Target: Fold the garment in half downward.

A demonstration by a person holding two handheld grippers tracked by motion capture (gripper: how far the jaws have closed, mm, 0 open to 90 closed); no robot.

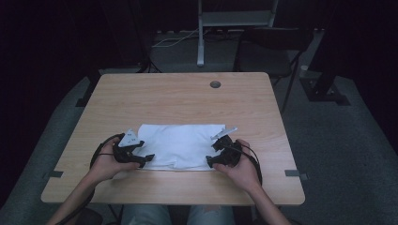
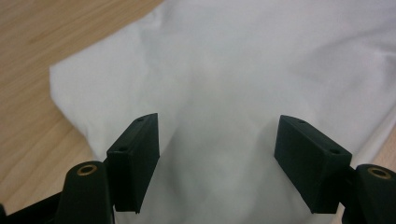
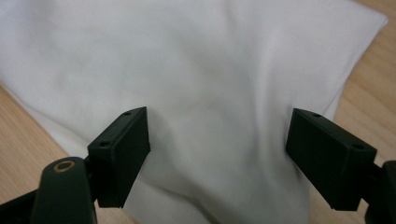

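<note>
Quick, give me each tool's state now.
Left tool: open over the white cloth, gripping nothing.
Right tool: open over the same cloth, gripping nothing.

Both tongs are matte black, each topped by a grey three-cornered plate, and a black cable loops back from each past the wrist. On the left tongs [image 2: 217, 163], the two flat rectangular pads carry small screw holes along their outer edges, with a brass-ringed pivot at the base of each arm. The right tongs [image 3: 217, 156] look the same: blocky black pads and one brass ring in sight. The person's forearms are bare, and they wear light, faded jeans
</note>
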